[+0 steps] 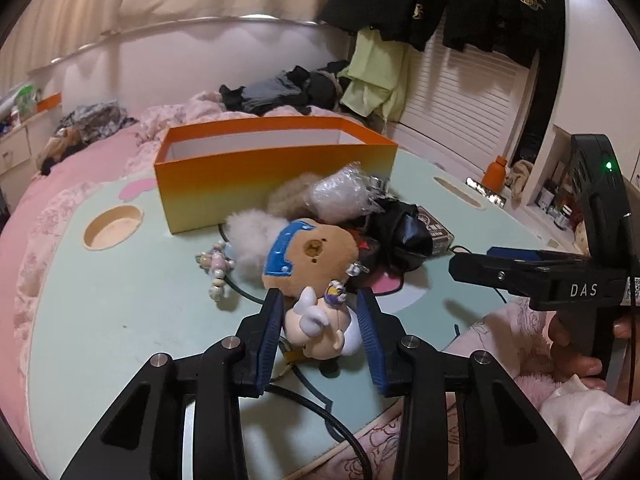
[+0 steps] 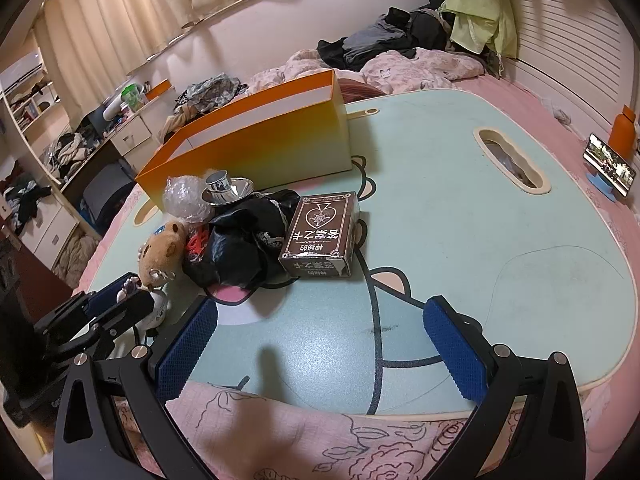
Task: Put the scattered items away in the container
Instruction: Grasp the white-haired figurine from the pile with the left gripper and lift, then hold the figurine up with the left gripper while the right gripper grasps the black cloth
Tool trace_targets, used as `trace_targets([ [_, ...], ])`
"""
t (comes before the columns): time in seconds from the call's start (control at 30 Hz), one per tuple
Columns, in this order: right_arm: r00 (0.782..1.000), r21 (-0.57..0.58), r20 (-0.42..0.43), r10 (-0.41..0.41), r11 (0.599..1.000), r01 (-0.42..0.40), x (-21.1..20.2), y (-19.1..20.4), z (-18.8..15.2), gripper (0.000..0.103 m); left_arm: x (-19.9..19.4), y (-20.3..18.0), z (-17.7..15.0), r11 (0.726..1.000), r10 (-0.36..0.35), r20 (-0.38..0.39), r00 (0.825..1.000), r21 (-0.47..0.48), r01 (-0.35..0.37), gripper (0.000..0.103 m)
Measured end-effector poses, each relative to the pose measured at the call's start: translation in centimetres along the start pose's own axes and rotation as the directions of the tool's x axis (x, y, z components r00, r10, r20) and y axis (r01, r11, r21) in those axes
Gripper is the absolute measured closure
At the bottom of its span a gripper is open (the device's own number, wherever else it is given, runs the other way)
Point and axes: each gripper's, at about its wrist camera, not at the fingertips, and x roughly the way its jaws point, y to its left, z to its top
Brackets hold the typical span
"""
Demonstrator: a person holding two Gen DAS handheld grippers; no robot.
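Note:
An orange box (image 1: 256,176) stands open on the pale green lap table (image 1: 120,312); it also shows in the right wrist view (image 2: 256,148). In front of it lies a pile: a brown plush (image 1: 316,256), a fluffy pompom (image 1: 252,240), bubble wrap (image 1: 340,192), a black bag (image 2: 244,248), a brown card box (image 2: 324,232) and a bead charm (image 1: 216,268). My left gripper (image 1: 322,320) is open, its fingers on either side of a small white doll figure (image 1: 320,328). My right gripper (image 2: 320,344) is open and empty over the table's near edge.
The table rests on a pink bed with quilts. A black cable (image 1: 320,412) runs under the left gripper. A phone on a stand (image 2: 608,168) and an orange bottle (image 2: 622,132) stand at the right. Clothes lie piled at the back.

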Motion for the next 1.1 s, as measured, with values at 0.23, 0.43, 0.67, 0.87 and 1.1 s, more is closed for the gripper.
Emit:
trace_targets([
  [0.23, 1.0, -0.004, -0.001, 0.0, 1.0, 0.0, -0.1, -0.1, -0.1, 0.0, 0.7, -0.9, -0.2, 0.998, 0.042, -0.033, 0.999, 0.04, -0.04, 0.069],
  [0.43, 1.0, -0.007, -0.001, -0.003, 1.0, 0.003, 0.0, -0.1, -0.1, 0.0, 0.6, -1.1, -0.3, 0.996, 0.076, -0.013, 0.997, 0.056, -0.075, 0.07],
  [0.67, 1.0, -0.007, 0.0, -0.003, 1.0, 0.003, 0.0, -0.1, -0.2, 0.0, -2.2, -1.0, -0.1, 0.996, 0.077, 0.073, 0.994, 0.036, -0.08, 0.07],
  [0.87, 1.0, -0.01, 0.001, -0.004, 1.0, 0.004, -0.1, -0.1, -0.2, 0.0, -2.5, -0.2, 0.0, 0.998, 0.067, 0.08, 0.995, 0.001, -0.067, 0.07],
  [1.1, 1.0, -0.015, 0.006, -0.007, 1.0, 0.007, -0.2, 0.2, -0.2, 0.0, -4.8, -0.5, 0.5, 1.0, 0.011, 0.134, 0.991, -0.015, -0.009, 0.07],
])
